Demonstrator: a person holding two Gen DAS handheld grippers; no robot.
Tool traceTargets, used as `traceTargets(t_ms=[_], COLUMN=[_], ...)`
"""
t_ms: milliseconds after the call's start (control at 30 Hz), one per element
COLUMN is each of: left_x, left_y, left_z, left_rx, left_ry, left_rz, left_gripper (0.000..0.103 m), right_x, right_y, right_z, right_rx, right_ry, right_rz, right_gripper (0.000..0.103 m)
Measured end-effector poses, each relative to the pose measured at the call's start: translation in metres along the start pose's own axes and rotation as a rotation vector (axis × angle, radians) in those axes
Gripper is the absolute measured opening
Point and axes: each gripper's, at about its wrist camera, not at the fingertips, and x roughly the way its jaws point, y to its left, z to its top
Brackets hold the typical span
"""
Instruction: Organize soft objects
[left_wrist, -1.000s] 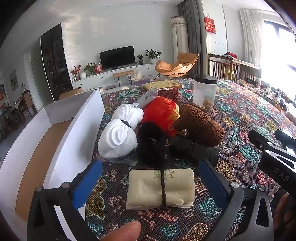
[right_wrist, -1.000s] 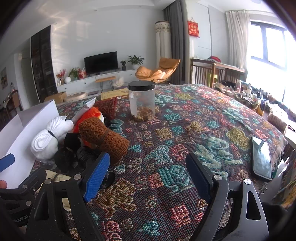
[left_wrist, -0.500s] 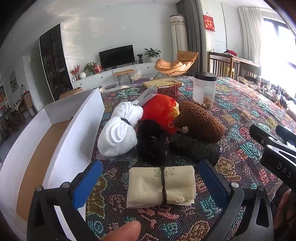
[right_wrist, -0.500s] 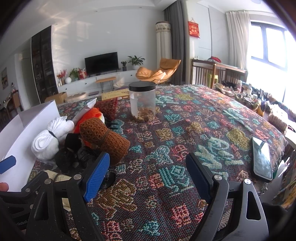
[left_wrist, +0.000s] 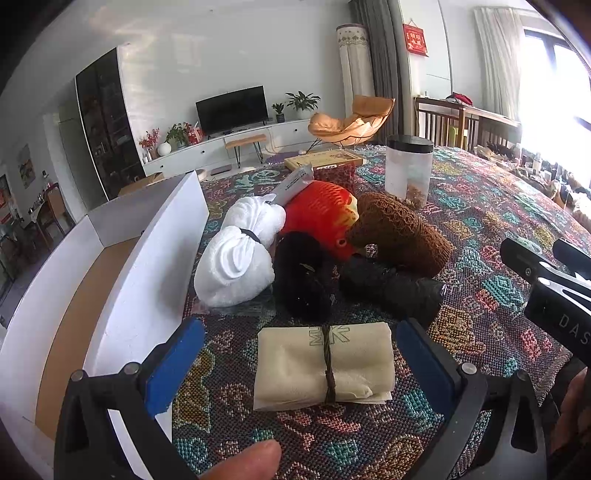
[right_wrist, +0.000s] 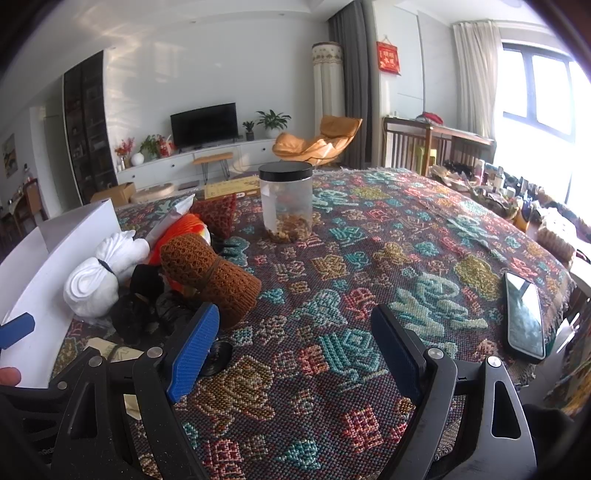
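A folded cream cloth (left_wrist: 323, 363) tied with twine lies on the patterned tablecloth between the open fingers of my left gripper (left_wrist: 299, 354). Behind it lie a white bundle (left_wrist: 240, 254), a black bundle (left_wrist: 303, 277), a dark roll (left_wrist: 391, 288), an orange-red bundle (left_wrist: 319, 214) and a brown knit roll (left_wrist: 399, 232). My right gripper (right_wrist: 291, 343) is open and empty over the cloth, to the right of the brown knit roll (right_wrist: 210, 273). The white bundle (right_wrist: 103, 273) shows at left in the right wrist view.
A white open box (left_wrist: 122, 273) with a brown floor stands left of the pile. A clear jar with a black lid (right_wrist: 286, 201) stands behind. A phone (right_wrist: 524, 317) lies near the right table edge. A flat yellow box (left_wrist: 325, 158) lies at the back.
The left gripper has edged slightly forward toward the cream cloth. The right gripper has hardly moved.
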Motion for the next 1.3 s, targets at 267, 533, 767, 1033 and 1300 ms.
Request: traceTargets(t_ms=[267, 533, 767, 1033, 1300], left_x=[0.0000, 0.0022, 0.0052, 0.0066, 0.0073], left_y=[-0.0001, -0.0001, -0.0005, -0.0025, -0.0030], left_z=[-0.0005, -0.0036, -0.0060, -0.0067, -0.0072], left_rx=[0.003, 0.005, 0.009, 0.014, 0.015], left_ry=[0.004, 0.014, 0.023, 0.030, 0.032], left_rz=[0.001, 0.003, 0.005, 0.004, 0.005], left_gripper=[0.103, 0.103, 0.103, 0.103, 0.103], right_x=[0.0005, 0.0004, 0.0005, 0.0005, 0.0007], right_y=[-0.0007, -0.0003, 0.0012, 0.0008, -0.0006], right_z=[-0.0007, -0.0004, -0.0006, -0.0009, -0.0008], right_rx=[0.000, 0.003, 0.005, 0.006, 0.007], right_ry=[-0.001, 0.000, 0.000, 0.001, 0.002], right_rz=[0.000, 0.001, 0.003, 0.003, 0.004], right_gripper=[0.086, 0.086, 0.086, 0.086, 0.086])
